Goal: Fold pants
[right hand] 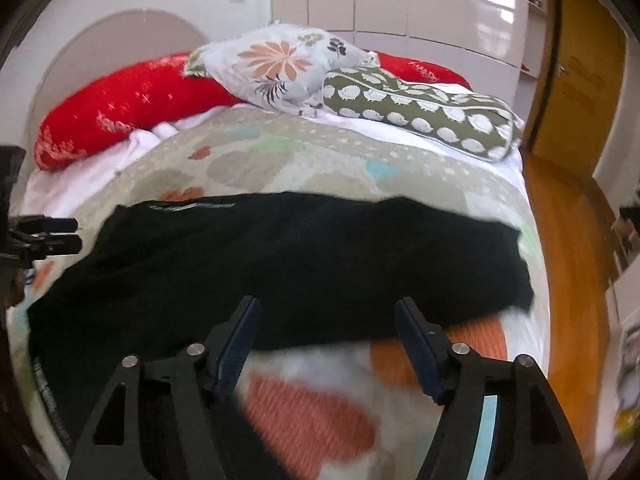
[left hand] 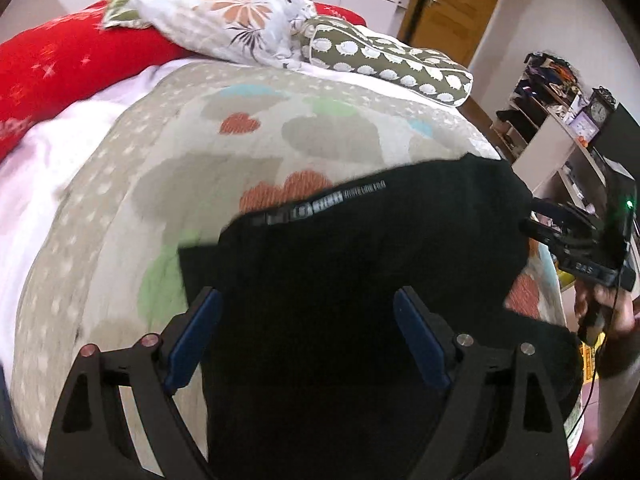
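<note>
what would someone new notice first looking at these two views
The black fabric pants spread across the heart-patterned beige bedspread dominate both views. Behind them, by the headboard, a long bright red bolster pillow stands out, with a white floral pillow lying on it. In front, the open left hand-held gripper hangs over the pants, and the open right hand-held gripper over their near edge.

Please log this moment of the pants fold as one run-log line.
task: fold pants | black pants spread on bedspread | left gripper open, over pants | right gripper open, at near edge | nothing held
</note>
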The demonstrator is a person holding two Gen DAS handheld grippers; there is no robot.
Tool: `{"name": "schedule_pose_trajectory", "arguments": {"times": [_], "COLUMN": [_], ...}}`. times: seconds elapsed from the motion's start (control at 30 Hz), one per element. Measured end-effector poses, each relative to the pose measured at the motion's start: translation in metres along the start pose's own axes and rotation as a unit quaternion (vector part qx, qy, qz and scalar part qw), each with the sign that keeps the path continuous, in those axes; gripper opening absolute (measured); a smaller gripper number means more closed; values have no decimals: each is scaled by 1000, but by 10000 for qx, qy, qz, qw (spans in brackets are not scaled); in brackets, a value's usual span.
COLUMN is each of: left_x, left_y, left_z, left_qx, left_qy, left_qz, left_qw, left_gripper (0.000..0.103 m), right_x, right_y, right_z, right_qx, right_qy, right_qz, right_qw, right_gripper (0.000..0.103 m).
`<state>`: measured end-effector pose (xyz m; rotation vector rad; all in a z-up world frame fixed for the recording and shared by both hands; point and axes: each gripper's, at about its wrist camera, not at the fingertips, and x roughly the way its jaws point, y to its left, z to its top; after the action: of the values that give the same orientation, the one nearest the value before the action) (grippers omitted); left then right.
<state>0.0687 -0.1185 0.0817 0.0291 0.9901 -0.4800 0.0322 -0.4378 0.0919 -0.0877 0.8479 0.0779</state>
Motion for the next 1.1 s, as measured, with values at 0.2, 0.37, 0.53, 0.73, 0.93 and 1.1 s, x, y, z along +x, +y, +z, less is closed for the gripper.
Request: {"name": "schedule_pose_trajectory", "arguments": {"times": [0.2,0.37,0.53,0.73,0.93,1.1], "left_x": [45,79,109,126,124,99], "left_y": [5,9,-2,-20,-29,-38], "left_z": [37,55,64,66,67,61], "left_qx": [535,689,1337,1753,1937,2032], "left_qy": [488,814,1061,822,702,497], "left_qz": [-125,-434,-207,-103,-315,-604], "left_qw": [9973,9933,9851,9810,9780,9760], "left_gripper": [88,88,88,94,64,22], "right_x": [51,82,112,151,141,100], "right_y": [-10,-7,-2,2,13,34], "right_z": [37,66,81,76,72,60], "right_qx": [-399,-987,-1543,-1959,-2133,-2357], "right_qy": [290,383,643,1112,800,505], "right_qz": [191,353,454,525,361,24], "right_qw": [9986,9938,9849,9729,9730,9705], "right_gripper": [77,82,83,82,1,1]}}
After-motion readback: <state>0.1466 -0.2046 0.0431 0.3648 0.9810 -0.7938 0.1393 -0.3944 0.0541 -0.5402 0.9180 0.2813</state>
